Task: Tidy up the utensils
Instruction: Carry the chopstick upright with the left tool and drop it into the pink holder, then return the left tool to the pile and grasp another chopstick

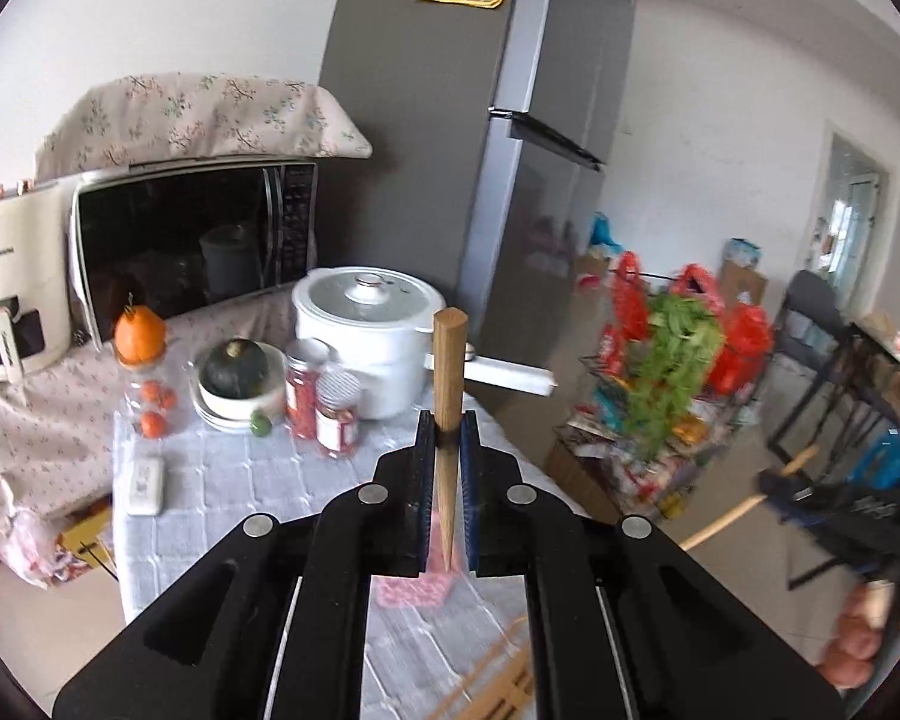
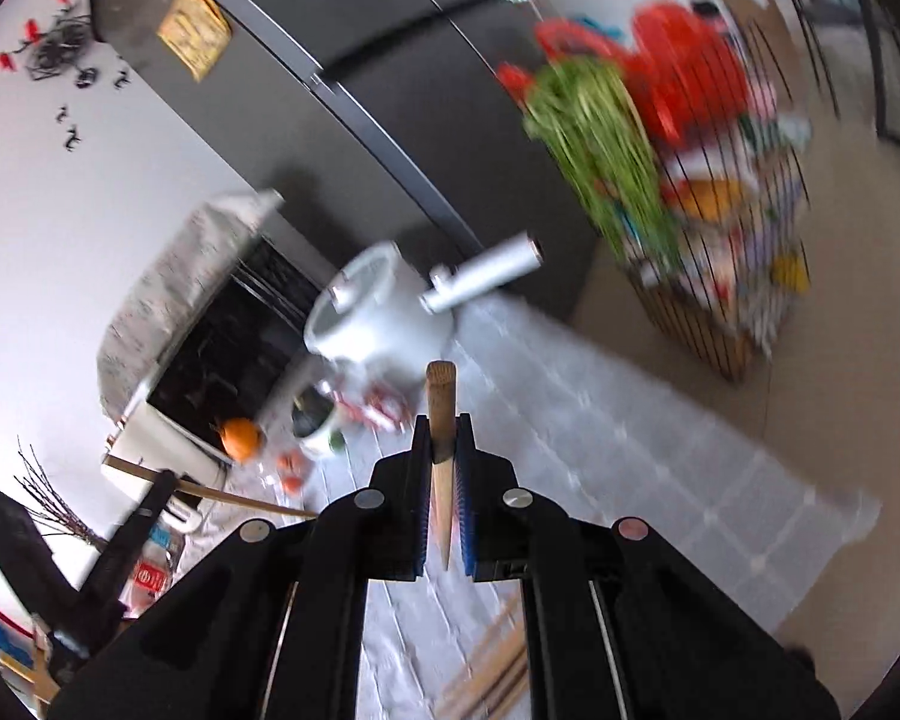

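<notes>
- We see a table [image 1: 222,498] covered with a pale grey checked cloth, standing against a tall grey refrigerator [image 1: 426,138].
- On the table's far end: a white lidded pot [image 1: 369,330] with a long handle, two red-filled jars [image 1: 324,402], a dark green squash in a white bowl [image 1: 237,375], a clear container topped by an orange fruit [image 1: 141,336], and a small white box [image 1: 145,485].
- Behind these we note a black-fronted microwave [image 1: 198,240] under a floral cover, with a cream appliance [image 1: 18,288] to its left.
- To the right of the table, a wire rack [image 1: 648,396] holds leafy greens and red bags; the right wrist view of the room is tilted and motion-blurred.
- Left gripper [image 1: 448,438]: jaws nearly closed, clamped on a wooden chopstick [image 1: 448,384]. Its thick blunt end points away from the camera, past the fingertips; its tapered tip points back between the pads.
- Right gripper [image 2: 441,441]: jaws equally narrow, clamped on a second wooden chopstick [image 2: 441,414], oriented the same way.
- Both chopsticks are held in the air above the table.
- More loose chopsticks [image 1: 498,678] lie on the cloth under the grippers, seen at the lower edge of both views [image 2: 492,672].
- In the left view, the right gripper appears blurred at the right edge with its stick [image 1: 744,510].
</notes>
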Available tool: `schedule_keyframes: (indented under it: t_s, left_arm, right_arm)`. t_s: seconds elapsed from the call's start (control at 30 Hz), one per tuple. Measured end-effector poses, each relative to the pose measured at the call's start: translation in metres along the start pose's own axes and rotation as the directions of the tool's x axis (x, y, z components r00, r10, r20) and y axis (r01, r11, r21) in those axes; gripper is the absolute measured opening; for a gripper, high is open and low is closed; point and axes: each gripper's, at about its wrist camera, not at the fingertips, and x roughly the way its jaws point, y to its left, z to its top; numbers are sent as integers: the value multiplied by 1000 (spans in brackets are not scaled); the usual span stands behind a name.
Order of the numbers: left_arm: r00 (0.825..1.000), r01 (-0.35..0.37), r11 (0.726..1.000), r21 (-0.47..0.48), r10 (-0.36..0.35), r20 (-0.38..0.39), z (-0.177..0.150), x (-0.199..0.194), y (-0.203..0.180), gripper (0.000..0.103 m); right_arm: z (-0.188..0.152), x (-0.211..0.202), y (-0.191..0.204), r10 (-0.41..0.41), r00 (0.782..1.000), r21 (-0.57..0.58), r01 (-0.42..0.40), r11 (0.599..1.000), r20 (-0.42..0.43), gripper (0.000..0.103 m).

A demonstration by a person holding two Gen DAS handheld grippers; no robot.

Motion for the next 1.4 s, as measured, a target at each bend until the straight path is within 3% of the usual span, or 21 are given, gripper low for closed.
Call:
schedule_keyframes:
  t_s: [0.17,0.23,0.3,0.57,0.83,0.93,1.03,1.2,1.27,1.4]
  left_arm:
    - [998,-55,998,10,55,-31,0,48,4,8]
    - [995,-59,998,11,59,-82,-4,68,8,10]
    - [994,-47,999,-21,44,-105,-9,72,15,30]
    - [997,-19,988,-152,31,78,-8,9,51,61]
    - [998,-36,986,-164,43,40,-17,6,68,61]
    - [998,-56,984,-171,62,33,-17,5,73,64]
    - [992,-110,982,-155,118,42,-19,-1,72,69]
    - [980,-167,976,-140,180,86,-17,-18,60,83]
    - [973,-192,973,-131,207,106,-17,-27,53,90]
    - [958,-226,970,-87,237,158,-16,-49,33,93]
  right_arm:
    - [16,23,25,24,999,-56,-23,998,34,8]
    - [15,36,36,23,999,-81,-20,996,37,8]
    - [15,46,43,23,999,-104,-19,994,34,8]
    - [8,89,76,-22,1000,-207,26,978,21,8]
    - [-7,129,98,-72,997,-264,66,962,-12,8]
    - [-14,137,104,-85,996,-299,78,951,-9,13]
    - [-20,129,108,-101,994,-318,106,942,32,40]
    - [-28,95,104,-172,975,-329,209,921,139,62]
    - [-31,78,100,-206,959,-324,262,909,195,75]
    - [-36,40,90,-295,898,-286,391,875,327,90]
